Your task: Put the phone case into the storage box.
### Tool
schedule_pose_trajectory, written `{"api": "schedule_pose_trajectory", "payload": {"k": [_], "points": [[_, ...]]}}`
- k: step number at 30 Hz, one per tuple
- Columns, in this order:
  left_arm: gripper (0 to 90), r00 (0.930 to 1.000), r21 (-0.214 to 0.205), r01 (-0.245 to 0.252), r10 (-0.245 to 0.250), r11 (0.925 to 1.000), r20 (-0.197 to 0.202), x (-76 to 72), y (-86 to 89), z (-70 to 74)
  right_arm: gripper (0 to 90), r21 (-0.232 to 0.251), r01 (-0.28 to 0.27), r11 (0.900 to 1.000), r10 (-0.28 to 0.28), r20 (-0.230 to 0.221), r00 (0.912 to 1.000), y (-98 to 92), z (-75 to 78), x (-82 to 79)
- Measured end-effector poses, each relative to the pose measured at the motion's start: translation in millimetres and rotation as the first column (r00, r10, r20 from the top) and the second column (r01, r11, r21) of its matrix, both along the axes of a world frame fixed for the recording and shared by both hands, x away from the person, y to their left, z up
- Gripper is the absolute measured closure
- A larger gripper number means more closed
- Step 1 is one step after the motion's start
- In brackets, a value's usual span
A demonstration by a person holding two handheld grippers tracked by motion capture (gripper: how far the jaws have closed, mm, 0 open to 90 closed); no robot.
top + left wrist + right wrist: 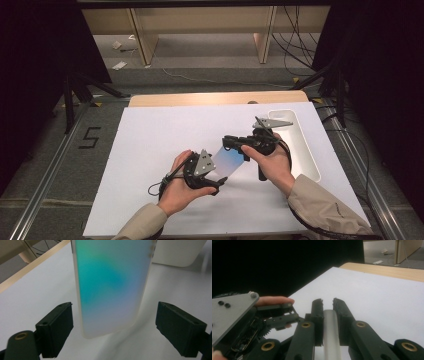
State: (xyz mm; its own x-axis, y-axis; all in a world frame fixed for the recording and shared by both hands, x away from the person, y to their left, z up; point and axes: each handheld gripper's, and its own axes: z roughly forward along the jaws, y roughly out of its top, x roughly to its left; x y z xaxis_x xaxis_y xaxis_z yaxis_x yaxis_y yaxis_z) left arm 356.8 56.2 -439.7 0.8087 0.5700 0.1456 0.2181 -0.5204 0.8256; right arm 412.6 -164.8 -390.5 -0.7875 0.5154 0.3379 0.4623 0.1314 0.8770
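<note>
Right claw (235,146): jaws closed on the thin edge of a phone case (228,162), a flat translucent piece with a blue-green tint. In the right gripper view the case edge (331,335) shows as a pale strip pinched between the two black jaws, running from the bottom of the frame up toward the jaw tips. The right hand (272,162) grips the tool from behind.

Left claw (219,185): jaws spread wide apart, nothing between them touching either jaw. In the left gripper view the phone case (112,285) hangs upright between and beyond the two jaws, its rounded lower end just above the white surface, closer to the jaw at the left of the frame; gaps show on both sides. The left hand (180,185) holds this tool low, near the near edge of the table (150,135).

Case position: held off the surface between the two claws, roughly mid-table and toward the near edge, tilted, with its upper end at the right claw and its lower end by the left claw.

Beyond: a white tray (300,145) lies along the right edge of the table, just beside the right hand.
</note>
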Motion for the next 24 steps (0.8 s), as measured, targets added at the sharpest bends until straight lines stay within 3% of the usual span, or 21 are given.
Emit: {"api": "schedule_pose_trajectory", "payload": {"k": [11,24], "points": [[15.0,0.9996,-0.044,0.005,-0.007,0.9990,-0.029,2.9,4.4,-2.3,80.1,-0.065,-0.028,0.9975,0.031,0.042,0.9986,-5.9,7.6,3.5],[15.7,0.9990,-0.068,0.008,-0.011,0.9976,-0.044,4.5,7.1,-3.1,80.1,-0.151,-0.105,0.9831,0.117,0.074,0.9904,-6.6,13.7,4.7]]}}
